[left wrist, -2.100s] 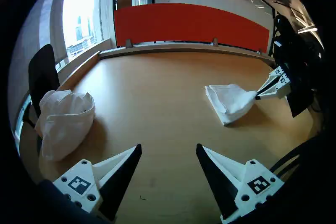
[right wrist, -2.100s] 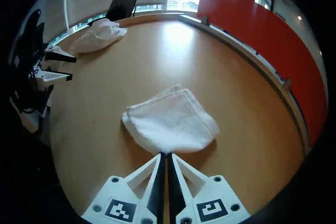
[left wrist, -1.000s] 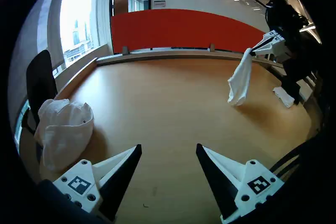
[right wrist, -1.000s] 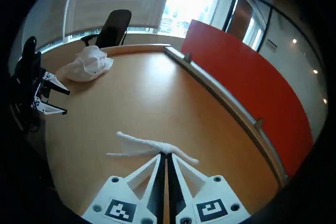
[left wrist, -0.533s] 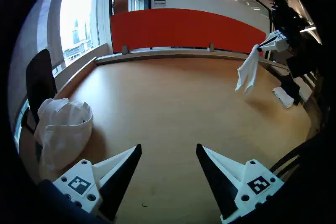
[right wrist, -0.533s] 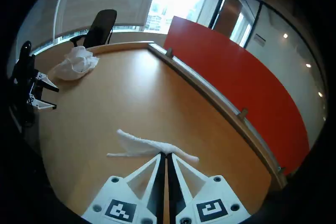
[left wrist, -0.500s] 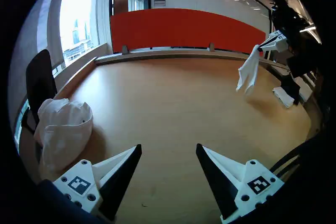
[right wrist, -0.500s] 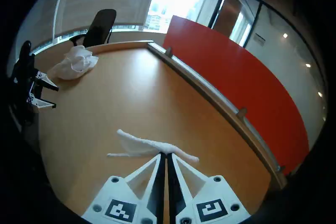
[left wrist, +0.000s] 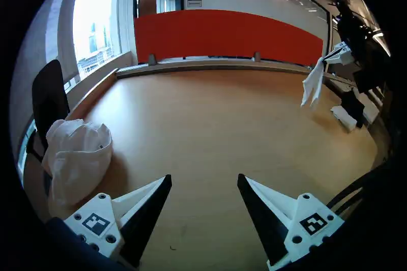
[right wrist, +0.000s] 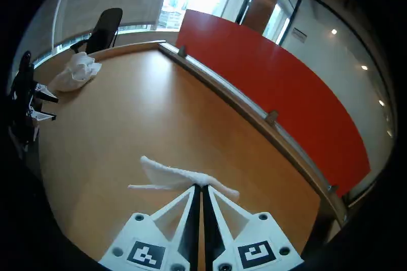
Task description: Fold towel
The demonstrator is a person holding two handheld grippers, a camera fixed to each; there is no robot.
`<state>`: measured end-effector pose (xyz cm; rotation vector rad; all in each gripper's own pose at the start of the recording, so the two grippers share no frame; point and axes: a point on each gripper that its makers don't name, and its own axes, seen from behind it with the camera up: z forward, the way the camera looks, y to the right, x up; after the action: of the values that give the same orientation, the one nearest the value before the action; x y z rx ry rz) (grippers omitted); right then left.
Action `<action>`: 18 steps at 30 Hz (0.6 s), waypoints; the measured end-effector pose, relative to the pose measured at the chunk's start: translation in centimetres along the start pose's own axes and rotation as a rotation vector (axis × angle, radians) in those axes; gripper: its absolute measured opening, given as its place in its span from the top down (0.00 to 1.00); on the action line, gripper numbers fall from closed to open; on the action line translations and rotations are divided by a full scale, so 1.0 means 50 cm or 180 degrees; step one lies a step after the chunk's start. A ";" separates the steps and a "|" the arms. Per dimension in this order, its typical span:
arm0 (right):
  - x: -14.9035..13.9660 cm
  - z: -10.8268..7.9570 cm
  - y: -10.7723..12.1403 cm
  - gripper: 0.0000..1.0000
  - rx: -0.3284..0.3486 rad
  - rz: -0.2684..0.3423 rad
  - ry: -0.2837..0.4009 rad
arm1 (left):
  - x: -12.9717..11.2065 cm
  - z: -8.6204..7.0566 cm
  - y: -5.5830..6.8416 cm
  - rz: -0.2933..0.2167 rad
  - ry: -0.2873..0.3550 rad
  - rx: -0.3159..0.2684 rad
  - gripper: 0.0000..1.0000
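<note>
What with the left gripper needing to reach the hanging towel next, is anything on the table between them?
Nothing visible. Bare table lies between the open left gripper and the towel hanging from the right gripper; the white bundle sits aside.

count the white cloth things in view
3. One towel hangs from the right claw; a crumpled heap lies by the chair; a small folded piece lies just lower right of the towel. Others may be hidden.

No legible words, brands or numbers. Small white sign (left wrist: 194,3) on wall above red partition (left wrist: 229,34): lettering too small to read. Square black-and-white coded markers (left wrist: 96,223) on finger bases of left gripper (left wrist: 203,176); like markers on right gripper (right wrist: 202,187): patterns only, no letters or digits.
</note>
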<state>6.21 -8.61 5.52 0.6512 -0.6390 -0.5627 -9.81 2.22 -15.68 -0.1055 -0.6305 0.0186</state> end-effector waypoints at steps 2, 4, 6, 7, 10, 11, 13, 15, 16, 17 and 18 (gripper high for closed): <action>-0.012 -0.005 0.018 0.97 -0.0031 0.0017 -0.0025 | 0.002 0.001 0.002 0.0001 -0.0001 -0.0002 0.04; -0.025 -0.009 0.034 0.97 -0.0058 0.0027 -0.0054 | 0.003 0.001 0.004 0.0004 -0.0002 -0.0002 0.04; -0.039 -0.013 0.051 0.97 -0.0087 0.0034 -0.0088 | 0.005 0.002 0.006 0.0008 -0.0003 0.0000 0.04; -0.045 -0.015 0.060 0.97 -0.0101 0.0036 -0.0105 | 0.006 0.003 0.007 0.0010 -0.0005 0.0001 0.04; -0.064 -0.021 0.085 0.97 -0.0145 0.0052 -0.0154 | 0.007 0.003 0.009 0.0014 -0.0010 0.0005 0.04; -0.071 -0.023 0.094 0.97 -0.0159 0.0062 -0.0171 | 0.007 0.003 0.009 0.0015 -0.0013 0.0007 0.04; -0.083 -0.026 0.109 0.97 -0.0189 0.0085 -0.0202 | 0.007 0.003 0.010 0.0013 -0.0020 0.0010 0.04; -0.096 -0.030 0.125 0.97 -0.0222 0.0110 -0.0234 | 0.007 0.002 0.011 0.0007 -0.0031 0.0012 0.04; -0.103 -0.032 0.132 0.97 -0.0237 0.0122 -0.0250 | 0.007 0.002 0.012 0.0007 -0.0032 0.0013 0.04; -0.110 -0.035 0.140 0.97 -0.0253 0.0136 -0.0267 | 0.008 0.002 0.012 0.0006 -0.0033 0.0014 0.04; -0.117 -0.037 0.147 0.97 -0.0267 0.0148 -0.0283 | 0.008 0.002 0.012 0.0006 -0.0034 0.0014 0.04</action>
<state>5.55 0.76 7.42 0.5335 -0.7082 -0.5745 -9.50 2.87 -15.43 -0.1017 -0.6410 0.0225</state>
